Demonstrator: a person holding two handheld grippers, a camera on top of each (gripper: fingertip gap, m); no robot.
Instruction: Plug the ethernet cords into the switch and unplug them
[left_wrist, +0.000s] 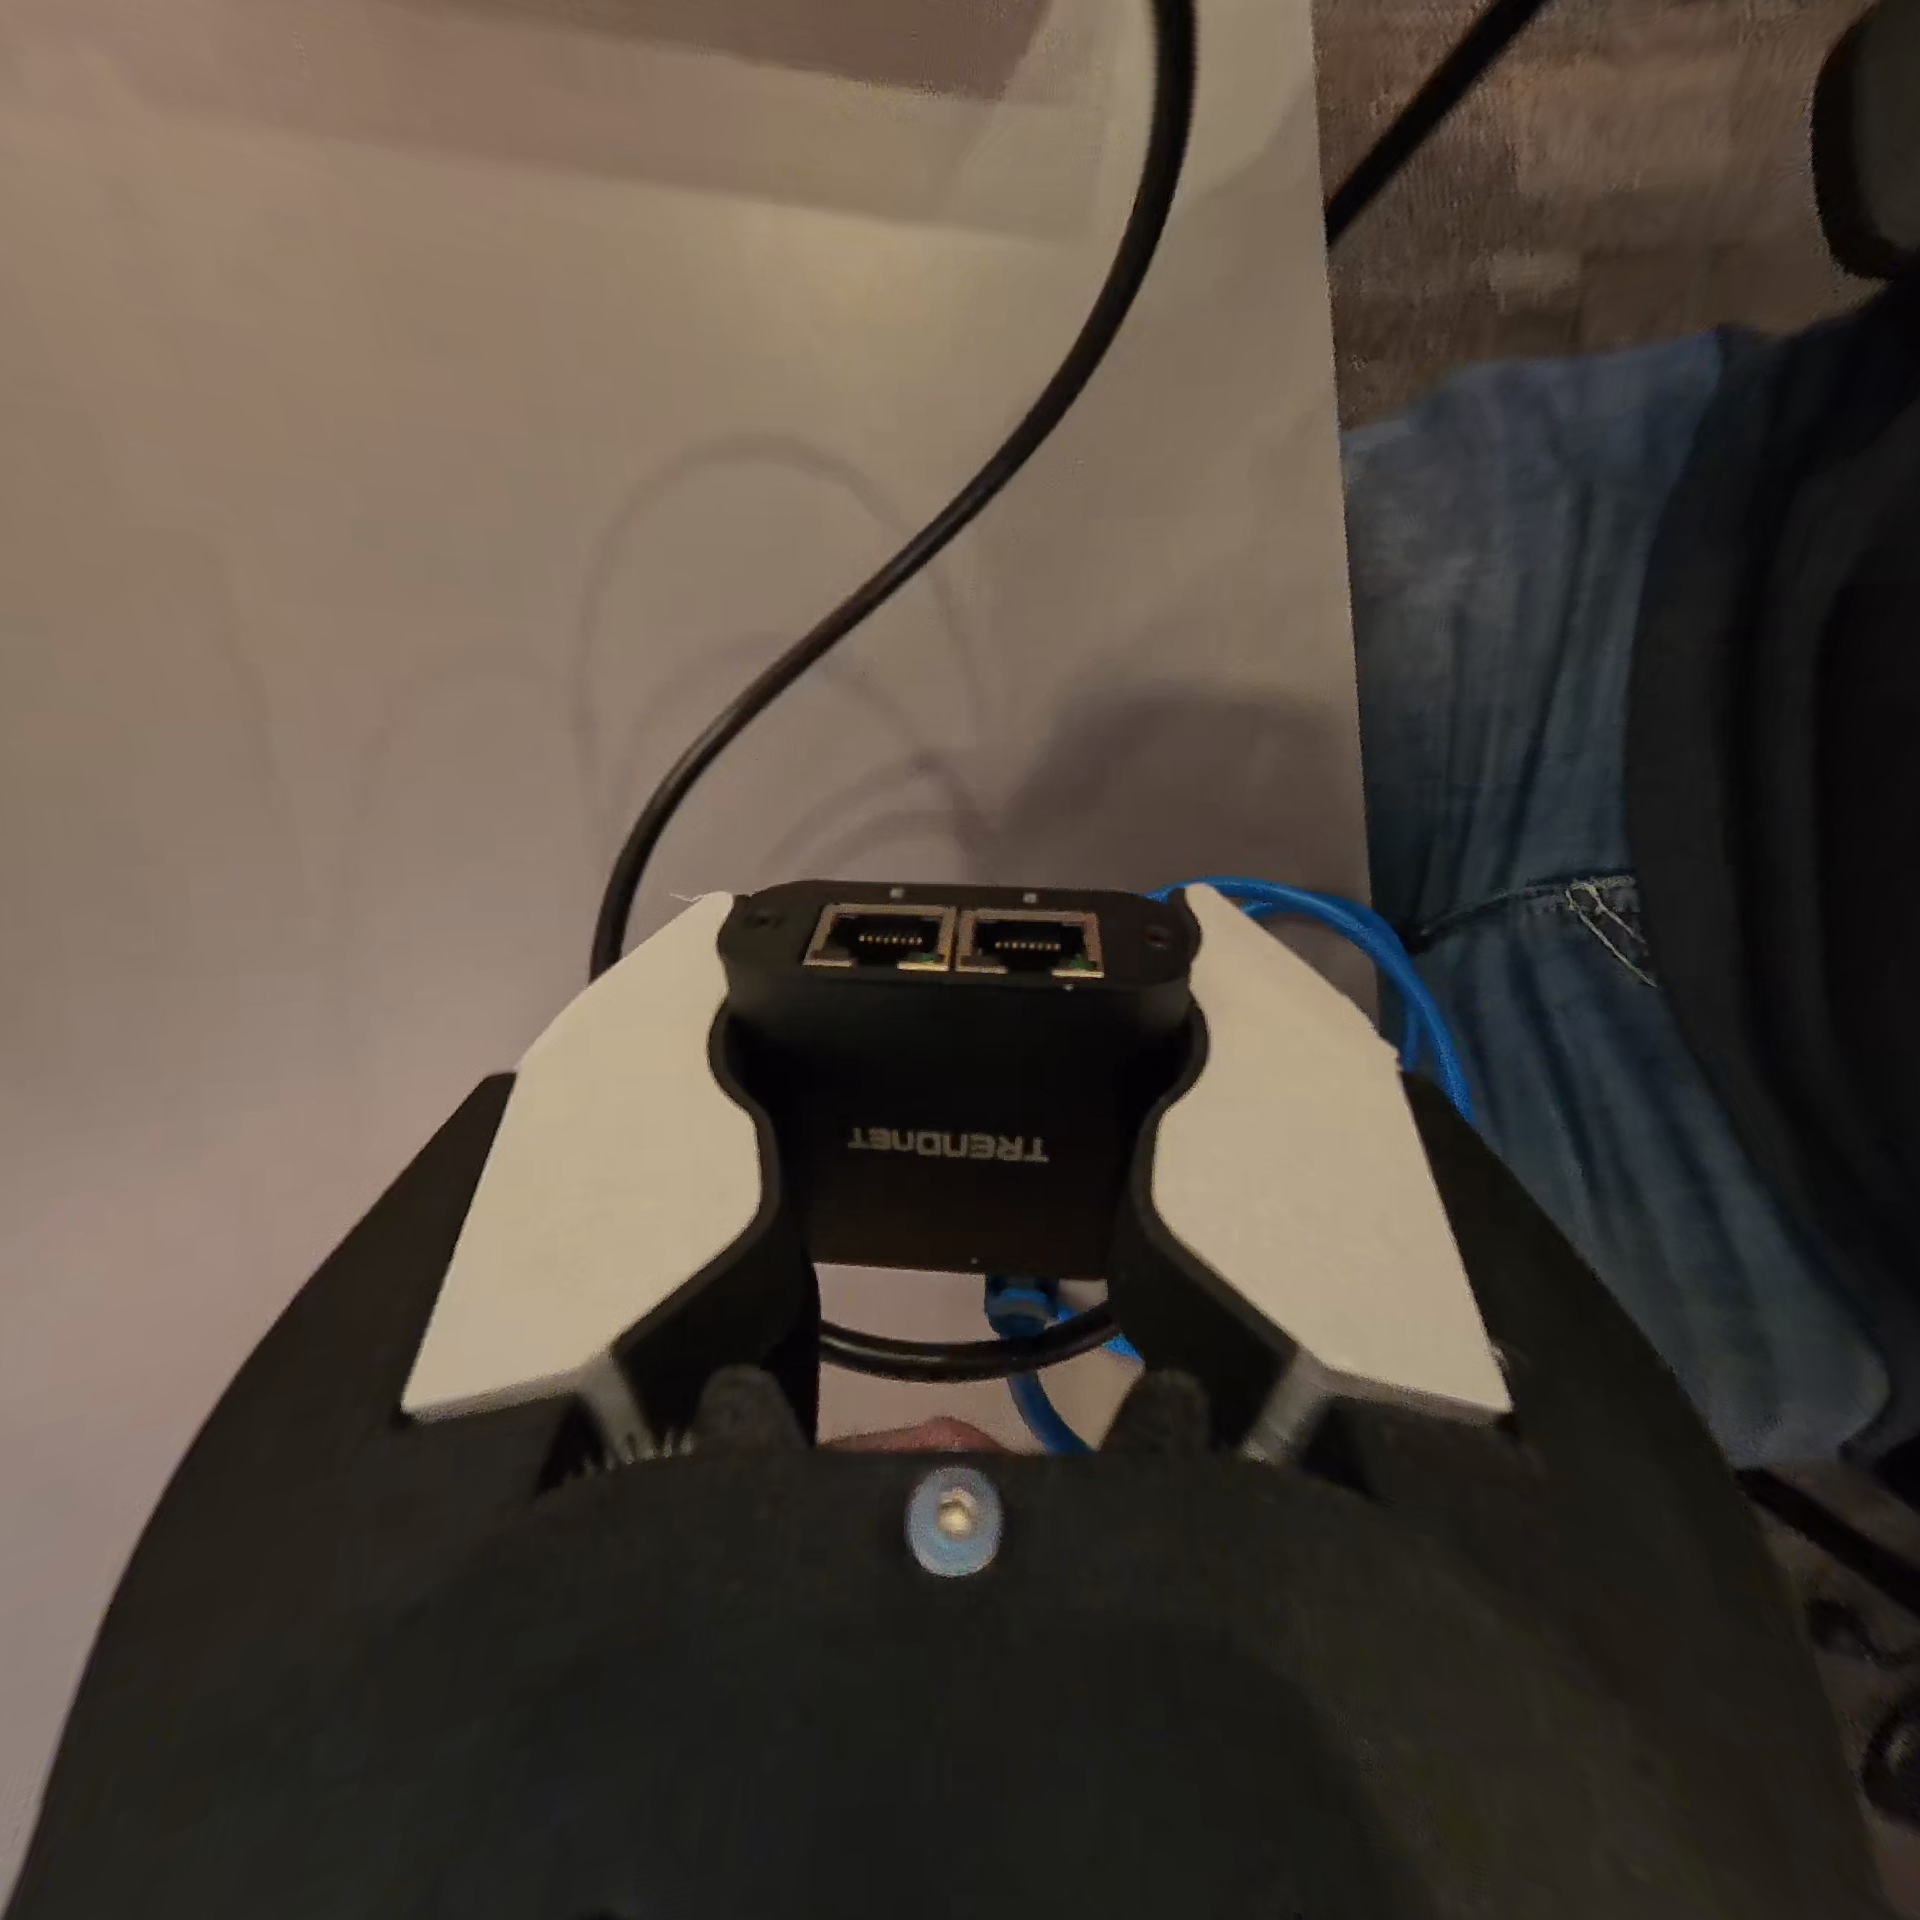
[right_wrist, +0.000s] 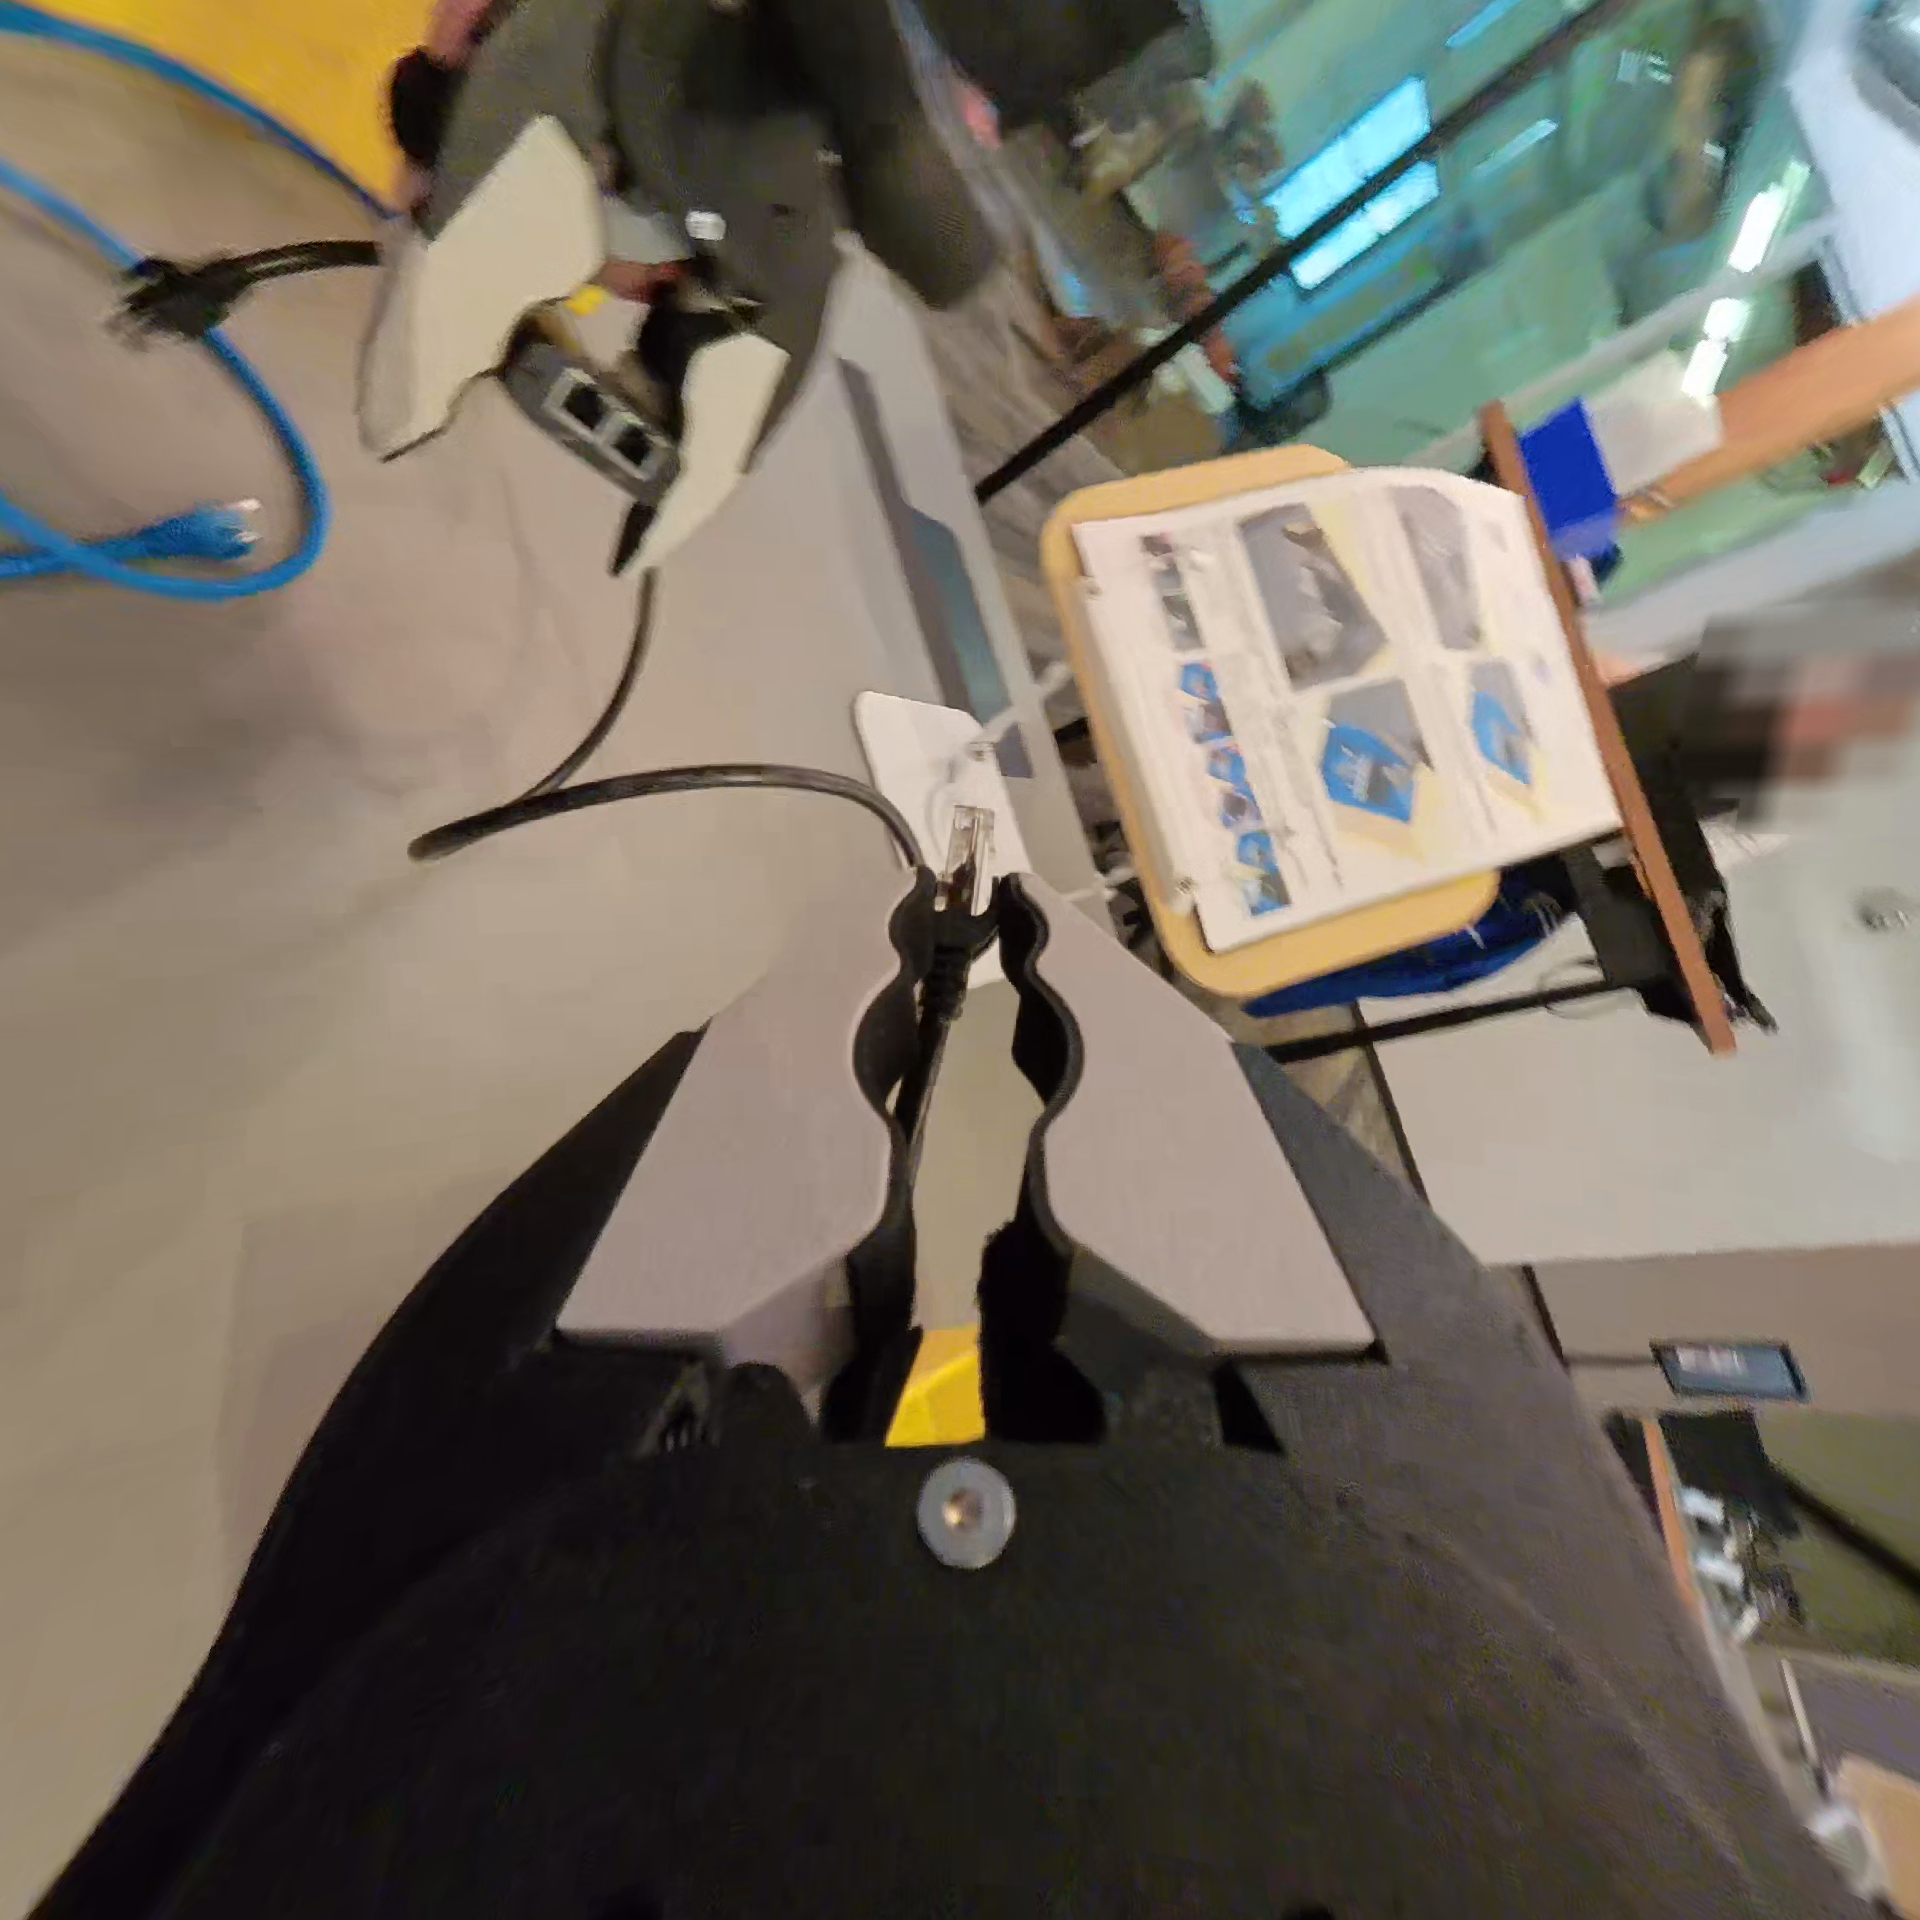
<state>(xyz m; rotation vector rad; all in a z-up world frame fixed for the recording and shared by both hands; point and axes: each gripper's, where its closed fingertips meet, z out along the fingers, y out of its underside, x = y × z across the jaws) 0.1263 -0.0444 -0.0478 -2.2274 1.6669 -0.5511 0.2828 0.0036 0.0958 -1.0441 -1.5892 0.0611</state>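
Observation:
My left gripper (left_wrist: 956, 940) is shut on the black switch (left_wrist: 951, 1081), held off the table with its two empty ports (left_wrist: 951, 938) facing away from the camera. In the right wrist view the same left gripper (right_wrist: 540, 457) and switch (right_wrist: 597, 421) show at the upper left. My right gripper (right_wrist: 961, 894) is shut on the black ethernet cord (right_wrist: 644, 784) just behind its clear plug (right_wrist: 966, 836), which sticks out past the fingertips. A blue ethernet cord (right_wrist: 239, 416) lies on the table at the left with its plug (right_wrist: 223, 525) free; it also shows in the left wrist view (left_wrist: 1423, 997).
A black cable (left_wrist: 997, 499) runs across the pale table (left_wrist: 364, 623). Beyond the table edge (right_wrist: 935, 561) stand a wooden board with printed sheets (right_wrist: 1320, 717) and a white plate (right_wrist: 925, 748). A person's blue trousers (left_wrist: 1538, 727) are at the right. A yellow object (right_wrist: 301, 73) is far left. Tip to tip, the grippers are about 20 cm apart.

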